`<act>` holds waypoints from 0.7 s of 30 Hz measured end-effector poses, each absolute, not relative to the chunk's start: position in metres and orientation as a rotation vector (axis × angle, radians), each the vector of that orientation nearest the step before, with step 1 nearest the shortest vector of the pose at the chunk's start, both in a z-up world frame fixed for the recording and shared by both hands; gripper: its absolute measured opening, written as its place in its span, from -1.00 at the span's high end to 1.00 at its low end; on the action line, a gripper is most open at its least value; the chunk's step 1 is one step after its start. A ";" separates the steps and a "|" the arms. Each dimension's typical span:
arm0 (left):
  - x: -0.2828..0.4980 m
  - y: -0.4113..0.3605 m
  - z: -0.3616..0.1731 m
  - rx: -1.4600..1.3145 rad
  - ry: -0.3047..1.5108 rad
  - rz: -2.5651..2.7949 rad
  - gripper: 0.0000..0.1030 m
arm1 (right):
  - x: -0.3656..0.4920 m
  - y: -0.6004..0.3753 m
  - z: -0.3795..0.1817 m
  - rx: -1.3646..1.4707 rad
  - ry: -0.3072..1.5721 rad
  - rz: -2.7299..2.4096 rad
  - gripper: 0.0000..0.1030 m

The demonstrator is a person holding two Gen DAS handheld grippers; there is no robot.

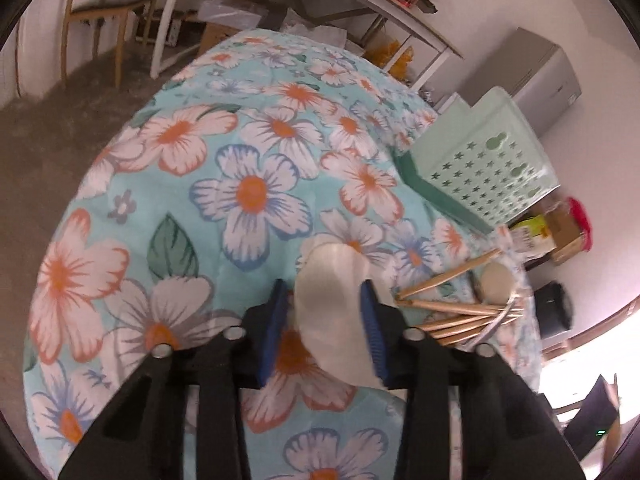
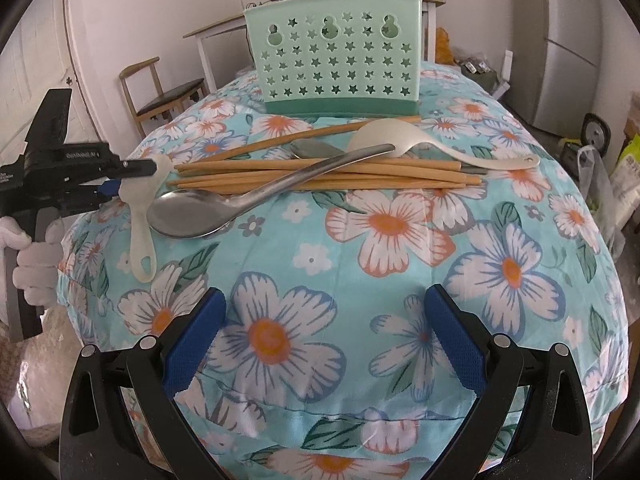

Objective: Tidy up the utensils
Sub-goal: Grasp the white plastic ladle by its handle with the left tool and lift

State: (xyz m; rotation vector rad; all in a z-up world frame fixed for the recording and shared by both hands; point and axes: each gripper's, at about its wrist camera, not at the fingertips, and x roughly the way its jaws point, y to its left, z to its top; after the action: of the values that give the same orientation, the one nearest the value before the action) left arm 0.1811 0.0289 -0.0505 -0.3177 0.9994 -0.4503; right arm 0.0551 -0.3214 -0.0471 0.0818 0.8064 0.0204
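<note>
Your left gripper has its jaws pinching the bowl of the white spoon; both blue pads sit against its sides. No earlier shot here, so only the grip itself is on record. In the right wrist view the same white spoon is at the left edge of the worktop, bowl in the left gripper, handle hanging down toward the near edge with its loop end low. Whether the handle touches the cloth I can't tell.

Just right of it lies the steel ladle, bowl near the white spoon, handle running up over the chopsticks. The chopsticks lie roughly level in a loose bundle. A second pale spoon rests on their far right side, and a small grey spoon shows between them.

Behind the pile stands the green holder, upright, empty as far as its holes show.

Your right gripper hangs over the floral cloth, jaws spread wide, nothing between them. Your gloved hand holds the left grip.
</note>
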 end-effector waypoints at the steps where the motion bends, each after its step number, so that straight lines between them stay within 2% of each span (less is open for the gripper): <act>1: 0.180 0.029 -0.051 -0.304 0.997 -0.439 0.53 | 0.055 -0.321 -0.048 0.081 0.804 0.020 -0.85; 5: 0.180 0.039 -0.052 -0.338 1.000 -0.431 0.76 | 0.054 -0.322 -0.048 0.087 0.792 0.023 -0.85; 8: 0.177 0.047 -0.051 -0.366 0.999 -0.435 0.82 | 0.053 -0.324 -0.045 0.090 0.792 0.027 -0.79; 13: 0.164 0.065 -0.046 -0.396 0.994 -0.421 0.85 | 0.050 -0.316 -0.033 0.051 0.765 0.061 -0.34; 18: 0.149 0.089 -0.045 -0.420 0.985 -0.368 0.85 | 0.050 -0.275 -0.022 -0.114 0.685 0.171 -0.11; 21: 0.143 0.100 -0.047 -0.435 0.983 -0.338 0.85 | 0.052 -0.243 -0.027 -0.272 0.649 0.219 0.10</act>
State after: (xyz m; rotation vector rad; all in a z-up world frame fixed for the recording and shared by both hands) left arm 0.1429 0.1005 -0.0473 -0.4348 0.9830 -0.3377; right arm 0.0521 -0.2429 -0.0268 -0.2719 0.6488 0.2189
